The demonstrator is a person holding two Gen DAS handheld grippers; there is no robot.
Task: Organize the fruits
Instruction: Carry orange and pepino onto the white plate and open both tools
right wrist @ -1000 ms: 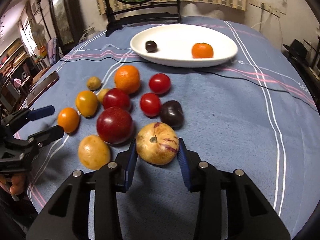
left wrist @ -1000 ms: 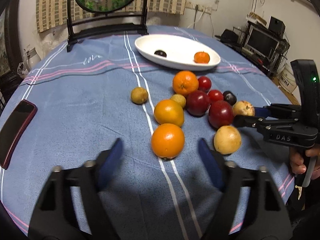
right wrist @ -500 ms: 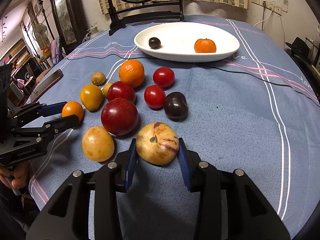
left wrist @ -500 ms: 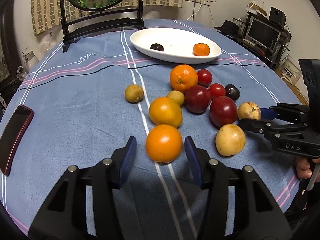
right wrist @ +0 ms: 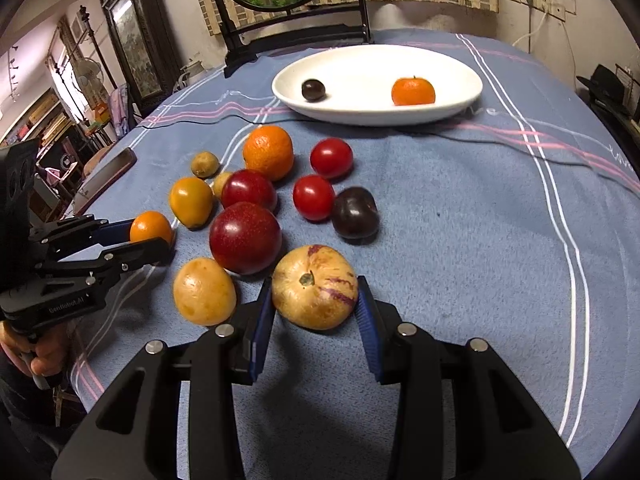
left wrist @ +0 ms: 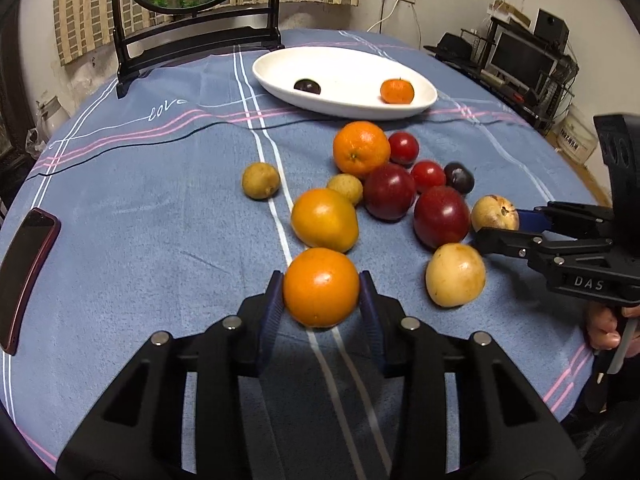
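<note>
My left gripper is closing its jaws on an orange that rests on the blue tablecloth, and both blue pads touch its sides. My right gripper is shut on a pale, purple-streaked fruit that also sits on the cloth. From the left wrist view, that gripper and its fruit show at the right. At the back stands a white oval plate holding a dark plum and a small tangerine.
Several loose fruits lie between the grippers and the plate: a large red plum, a yellow fruit, small red tomatoes and an orange. A phone lies at the left edge. A black framed stand rises behind.
The left jaws drew in from wide apart until both pads met the orange. The right gripper kept its hold on the pale fruit without moving.
</note>
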